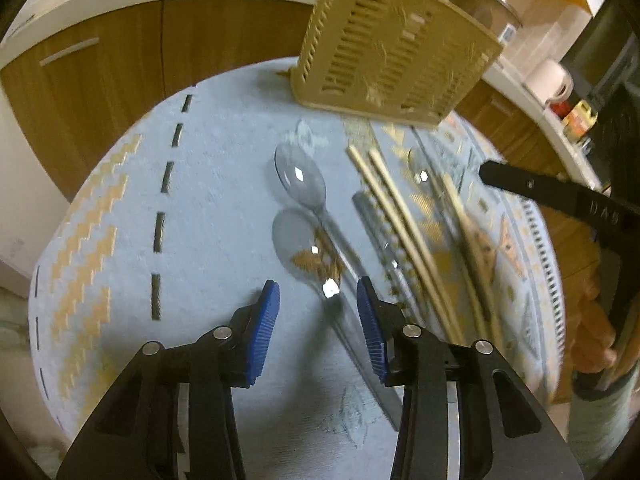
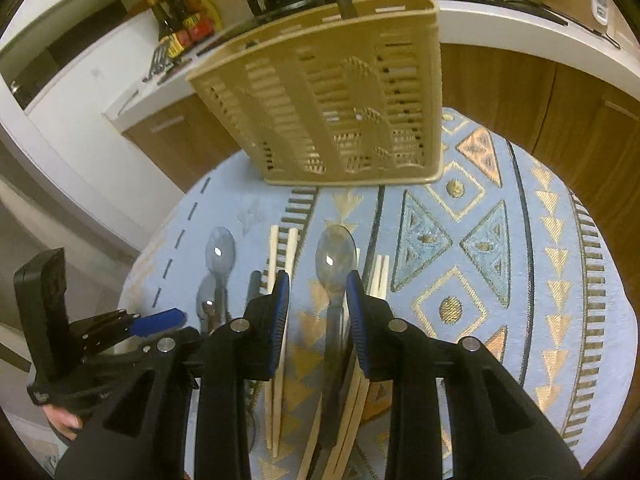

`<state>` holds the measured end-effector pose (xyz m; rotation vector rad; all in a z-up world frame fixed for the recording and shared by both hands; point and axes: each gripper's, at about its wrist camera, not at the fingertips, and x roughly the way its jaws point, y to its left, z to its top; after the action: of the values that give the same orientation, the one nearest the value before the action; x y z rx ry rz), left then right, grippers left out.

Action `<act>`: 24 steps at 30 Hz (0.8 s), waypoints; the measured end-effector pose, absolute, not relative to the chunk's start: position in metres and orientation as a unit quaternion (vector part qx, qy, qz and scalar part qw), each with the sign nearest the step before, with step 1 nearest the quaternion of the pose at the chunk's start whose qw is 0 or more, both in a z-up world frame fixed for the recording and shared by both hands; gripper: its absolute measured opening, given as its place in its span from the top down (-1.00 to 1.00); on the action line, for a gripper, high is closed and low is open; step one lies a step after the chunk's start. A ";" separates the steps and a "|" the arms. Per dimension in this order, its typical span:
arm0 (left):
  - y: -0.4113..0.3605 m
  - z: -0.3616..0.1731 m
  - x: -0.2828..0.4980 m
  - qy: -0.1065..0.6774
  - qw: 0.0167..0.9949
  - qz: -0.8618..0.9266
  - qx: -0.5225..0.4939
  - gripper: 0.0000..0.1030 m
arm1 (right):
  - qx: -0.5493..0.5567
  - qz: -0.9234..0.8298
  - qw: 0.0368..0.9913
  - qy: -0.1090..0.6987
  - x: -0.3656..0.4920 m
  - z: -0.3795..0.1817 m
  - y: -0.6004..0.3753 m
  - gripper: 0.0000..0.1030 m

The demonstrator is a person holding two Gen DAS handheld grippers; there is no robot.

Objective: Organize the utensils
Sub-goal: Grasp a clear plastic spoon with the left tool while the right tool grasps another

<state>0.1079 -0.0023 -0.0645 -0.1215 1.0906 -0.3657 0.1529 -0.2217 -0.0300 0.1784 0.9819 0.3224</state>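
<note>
Setting: a round tabletop (image 2: 520, 240) under a pale blue cloth with gold geometric patterns, in a kitchen.
Goal piece: a tall beige slotted plastic utensil holder (image 2: 340, 92) stands upright at the far edge of the tabletop, beyond all the cutlery.
Utensils: clear plastic spoons and pale wooden chopsticks (image 2: 276, 340) lie flat in a row, long axes running from the holder toward the person, spoon bowls at the far end.
Right hand-held gripper (image 2: 318, 292): jaws spread, blue pads either side of the handle of one clear plastic spoon (image 2: 335, 256) — straddling it, apparently not yet pressing.
Left hand-held gripper (image 1: 318, 300): jaws spread and holding nothing, hanging over the handle of the nearer clear plastic spoon (image 1: 304, 256) of a left-hand pair.
Key relation: each spoon's handle runs along its gripper's pointing line, between the pads — so the jaws would close across the handle's width.
Nearer hand: the right, judging by how closely it brackets its spoon.
</note>
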 end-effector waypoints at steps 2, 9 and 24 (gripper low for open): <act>-0.009 -0.067 0.105 0.512 0.842 -0.163 -0.040 0.28 | 0.087 0.147 0.863 0.475 0.157 -0.034 -0.223 0.48; -0.024 -0.067 0.097 0.496 0.858 -0.132 0.019 0.40 | 0.086 0.141 0.854 0.493 0.171 -0.043 -0.225 0.48; -0.030 -0.065 0.099 0.485 0.866 -0.110 0.042 0.73 | 0.043 0.129 0.847 0.515 0.214 -0.060 -0.196 0.48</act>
<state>0.0991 -0.0295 -0.0650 0.0879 1.0163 -0.2309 0.2142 -0.1962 -0.0602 0.0900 1.0853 0.2726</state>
